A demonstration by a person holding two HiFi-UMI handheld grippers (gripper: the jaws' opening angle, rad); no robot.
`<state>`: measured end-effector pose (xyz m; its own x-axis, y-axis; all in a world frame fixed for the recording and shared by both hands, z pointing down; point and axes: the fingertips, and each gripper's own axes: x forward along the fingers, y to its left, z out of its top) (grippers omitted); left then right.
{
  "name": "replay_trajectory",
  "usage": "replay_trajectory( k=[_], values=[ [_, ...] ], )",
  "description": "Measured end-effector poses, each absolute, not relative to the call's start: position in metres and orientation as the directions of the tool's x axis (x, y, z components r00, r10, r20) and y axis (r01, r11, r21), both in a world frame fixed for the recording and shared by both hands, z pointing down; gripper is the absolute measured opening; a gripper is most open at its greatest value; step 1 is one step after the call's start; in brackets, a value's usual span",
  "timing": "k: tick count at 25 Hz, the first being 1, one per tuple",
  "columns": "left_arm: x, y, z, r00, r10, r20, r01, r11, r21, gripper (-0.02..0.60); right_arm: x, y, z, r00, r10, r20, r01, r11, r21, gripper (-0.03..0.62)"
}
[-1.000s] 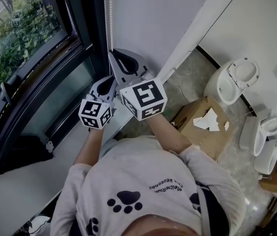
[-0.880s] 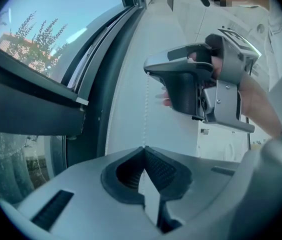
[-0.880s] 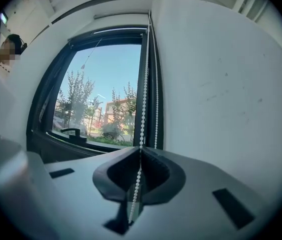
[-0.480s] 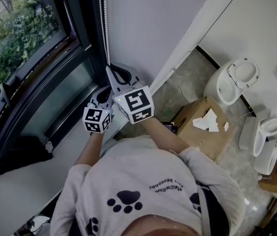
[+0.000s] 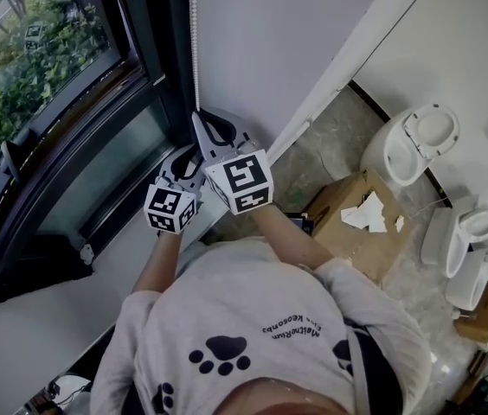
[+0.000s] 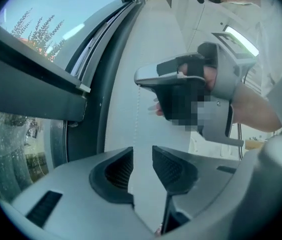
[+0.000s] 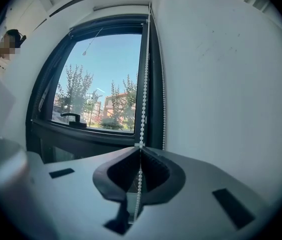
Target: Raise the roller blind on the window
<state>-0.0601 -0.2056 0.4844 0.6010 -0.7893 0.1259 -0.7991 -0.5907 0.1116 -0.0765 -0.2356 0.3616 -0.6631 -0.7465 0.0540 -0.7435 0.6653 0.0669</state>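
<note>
1. Head view: the person stands at the window [image 5: 54,102], both arms reaching to the corner where the dark frame meets the pale wall [image 5: 279,33]. The blind's white bead chain [image 5: 195,41] hangs straight down along the frame's right edge. The right tongs [image 5: 199,121] meet the chain at their tips. The left tongs [image 5: 182,158] sit just below and to the left, partly behind the right pair. A cardboard box [image 5: 356,223] and a white toilet [image 5: 413,141] stand on the floor on the right.

2. Left gripper view: the left tongs [image 6: 142,156] stand apart, having just been opening. The bead chain [image 6: 137,114] drops from the tip of the right tongs [image 6: 140,80] into the gap, close to the left pad [image 6: 121,171]. Neither pad presses on it.

3. Right gripper view: the right tongs [image 7: 140,151] are clamped together on the bead chain [image 7: 143,84], which runs up from the pinch along the right edge of the window [image 7: 101,84] and also shows below the pads. A second strand [image 7: 163,84] hangs beside it against the wall [image 7: 221,84]. The glass shows sky and trees up to the top frame, and a dark handle [image 7: 73,116] sits near the lower frame.
</note>
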Motion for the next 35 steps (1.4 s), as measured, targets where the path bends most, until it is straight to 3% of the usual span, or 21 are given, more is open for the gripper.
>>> replay_trajectory(
  k=[7, 12, 15, 21, 28, 35],
  values=[
    [-0.07, -0.201, 0.434, 0.582, -0.811, 0.054, -0.812, -0.576, 0.096, 0.111, -0.073, -0.236, 0.356, -0.64, -0.768, 0.022, -0.762, 0.639, 0.11, 0.014],
    [-0.09, -0.207, 0.397, 0.509, -0.861, 0.008, -0.859, -0.507, 0.073, 0.062, -0.066, -0.232, 0.351, -0.605, -0.796, 0.012, -0.786, 0.599, 0.152, 0.024],
    [-0.098, -0.208, 0.382, 0.468, -0.884, -0.014, -0.881, -0.468, 0.067, 0.04, -0.058, -0.228, 0.343, -0.575, -0.818, -0.012, -0.808, 0.566, 0.166, 0.08],
    [-0.105, -0.201, 0.352, 0.372, -0.925, -0.072, -0.926, -0.375, 0.034, 0.009, -0.028, -0.213, 0.327, -0.493, -0.867, -0.074, -0.865, 0.479, 0.151, 0.08],
    [-0.105, -0.184, 0.332, 0.317, -0.944, -0.091, -0.948, -0.318, 0.0, 0.009, 0.013, -0.19, 0.315, -0.394, -0.91, -0.132, -0.917, 0.379, 0.124, 0.014],
    [-0.099, -0.168, 0.321, 0.319, -0.942, -0.105, -0.948, -0.317, -0.03, 0.009, 0.016, -0.181, 0.313, -0.393, -0.91, -0.135, -0.914, 0.369, 0.17, 0.009]
  ],
)
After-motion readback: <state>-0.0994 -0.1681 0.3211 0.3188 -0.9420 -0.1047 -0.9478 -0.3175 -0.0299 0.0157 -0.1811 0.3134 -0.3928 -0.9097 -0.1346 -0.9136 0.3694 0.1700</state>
